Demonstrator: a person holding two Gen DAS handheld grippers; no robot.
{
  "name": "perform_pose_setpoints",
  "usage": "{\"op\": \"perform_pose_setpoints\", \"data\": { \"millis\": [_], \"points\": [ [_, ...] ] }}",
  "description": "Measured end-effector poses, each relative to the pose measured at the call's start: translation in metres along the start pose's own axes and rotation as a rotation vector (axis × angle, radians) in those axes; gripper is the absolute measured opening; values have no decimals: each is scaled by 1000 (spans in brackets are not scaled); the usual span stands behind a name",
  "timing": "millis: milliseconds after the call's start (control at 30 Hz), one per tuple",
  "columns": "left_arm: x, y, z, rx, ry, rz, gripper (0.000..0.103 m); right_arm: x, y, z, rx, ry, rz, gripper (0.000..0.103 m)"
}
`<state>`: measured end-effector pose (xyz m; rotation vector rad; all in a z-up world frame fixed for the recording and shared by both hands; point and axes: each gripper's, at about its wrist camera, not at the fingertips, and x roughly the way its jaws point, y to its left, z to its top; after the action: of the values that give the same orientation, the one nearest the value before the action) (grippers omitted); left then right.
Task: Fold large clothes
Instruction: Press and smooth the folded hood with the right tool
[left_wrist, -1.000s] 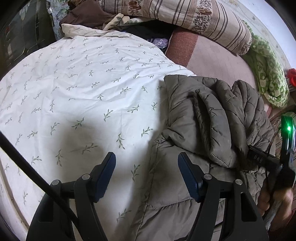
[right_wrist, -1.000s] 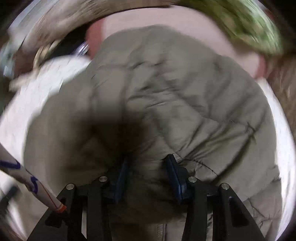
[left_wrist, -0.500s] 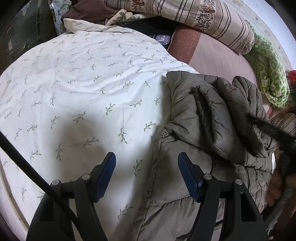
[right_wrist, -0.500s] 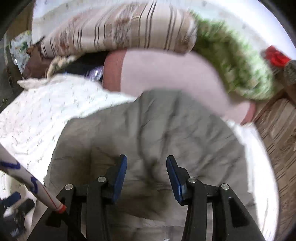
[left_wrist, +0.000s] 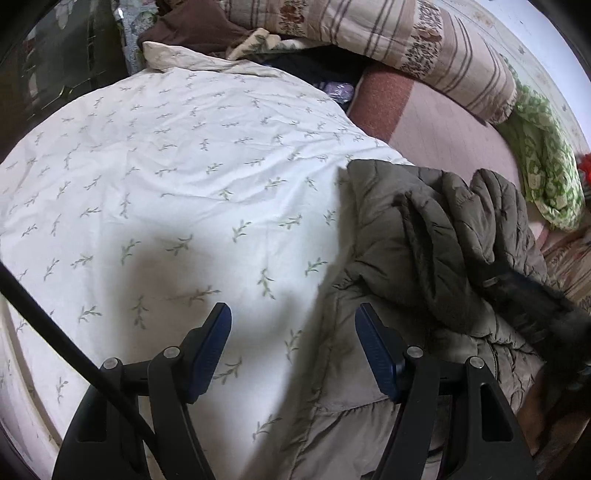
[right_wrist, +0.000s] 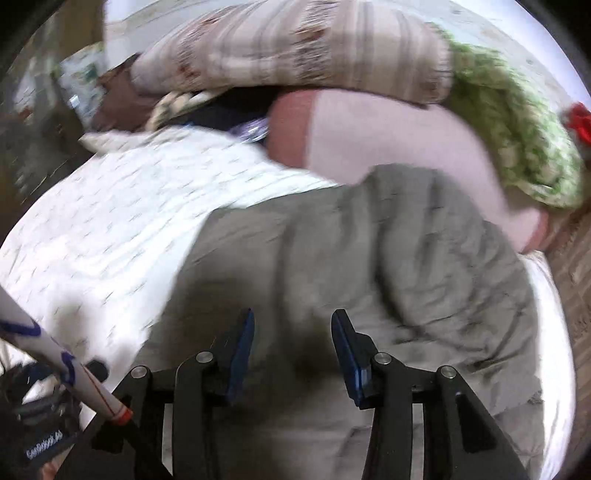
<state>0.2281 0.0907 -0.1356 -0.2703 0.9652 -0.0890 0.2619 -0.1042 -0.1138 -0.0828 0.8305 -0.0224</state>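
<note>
An olive quilted puffer jacket (left_wrist: 436, 251) lies on a white leaf-print bedcover (left_wrist: 177, 192), its upper part folded over into a bunched pile. My left gripper (left_wrist: 293, 332) is open and empty, just above the jacket's left edge. The right gripper shows blurred at the right edge of the left wrist view (left_wrist: 535, 306), over the pile. In the blurred right wrist view the jacket (right_wrist: 369, 258) fills the centre and my right gripper (right_wrist: 292, 336) hangs open and empty above it.
A striped bolster (left_wrist: 399, 40) and a green-patterned blanket (left_wrist: 546, 173) lie at the bed's far side, beside a pink sheet (left_wrist: 443, 125). Dark clothes (left_wrist: 195, 29) are heaped at the far left. A wooden floor (right_wrist: 576, 258) shows on the right.
My right gripper has let go of the jacket, opened and pulled back and up from it. The left gripper has barely moved.
</note>
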Motion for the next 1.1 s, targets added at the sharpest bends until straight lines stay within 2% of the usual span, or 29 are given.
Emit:
{"op": "perform_pose_setpoints", "data": {
  "millis": [100, 167, 267, 333, 400, 500, 533, 600, 667, 700, 733, 767, 867, 967, 1100],
  "points": [
    [2, 2, -1, -6, 7, 3, 69, 38, 27, -2, -58, 71, -17, 47],
    [4, 2, -1, 1, 11, 11, 69, 61, 30, 4, -14, 120, -9, 49],
    [8, -2, 0, 19, 17, 20, 69, 72, 28, 11, 63, 122, -26, 50],
    [9, -3, -1, 24, 25, 11, 69, 61, 26, 15, 79, 108, -5, 50],
    [8, -3, -1, 24, 24, 0, 69, 27, 16, 13, 90, 35, 69, 50],
    [4, -6, -1, 31, 7, 1, 69, -16, -10, 6, 109, -58, 87, 51],
    [4, -6, -1, 33, 5, 2, 69, -22, -18, 1, 121, -76, 68, 54],
    [6, -10, -4, 49, 11, 9, 69, -24, -45, -8, 165, -93, -37, 56],
    [9, -13, -5, 65, 18, 18, 69, -5, -64, -17, 181, -43, -125, 56],
    [9, -15, -6, 72, 19, 23, 69, 14, -73, -24, 188, 13, -164, 56],
    [10, -16, -7, 80, 19, 27, 69, 26, -80, -31, 194, 54, -173, 56],
    [10, -18, -7, 88, 18, 30, 69, 45, -87, -38, 211, 121, -151, 57],
    [10, -19, -7, 99, 10, 36, 69, 46, -97, -41, 268, 128, -99, 57],
    [7, -21, -8, 109, 3, 37, 69, 13, -110, -41, 297, 101, -21, 58],
    [-9, -18, -12, 110, -40, 15, 69, -57, -149, -76, 325, 96, 51, 62]
  ]
}}
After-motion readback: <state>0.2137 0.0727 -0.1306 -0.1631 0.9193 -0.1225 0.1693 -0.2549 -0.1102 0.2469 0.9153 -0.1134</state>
